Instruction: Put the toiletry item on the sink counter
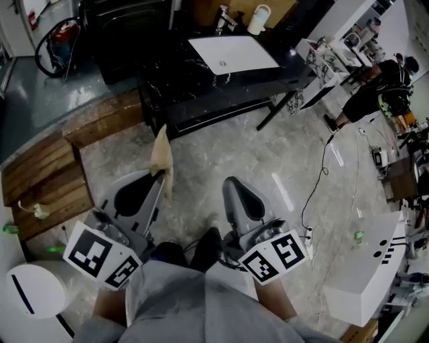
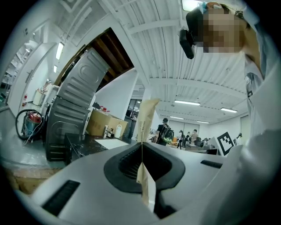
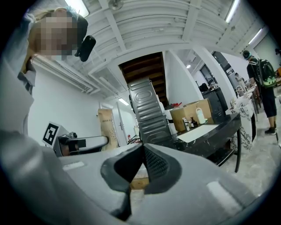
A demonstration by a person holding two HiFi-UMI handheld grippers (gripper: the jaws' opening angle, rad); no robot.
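Note:
A flat tan paper packet (image 1: 161,151) stands upright between the jaws of my left gripper (image 1: 161,178), which is shut on its lower edge. In the left gripper view the packet (image 2: 146,117) rises from the closed pads of the left gripper (image 2: 142,149). My right gripper (image 1: 232,183) is beside it over the floor, shut with nothing in it; in the right gripper view its pads meet at the tip of the right gripper (image 3: 143,151). The black sink counter (image 1: 175,75) with its white basin (image 1: 233,53) lies ahead, some way beyond both grippers.
A faucet (image 1: 224,19) and a white jug (image 1: 258,19) stand behind the basin. Wooden planks (image 1: 47,175) lie at the left, and a white box (image 1: 372,268) sits at the right with cables (image 1: 323,175) on the floor. A person (image 1: 375,94) stands at the far right.

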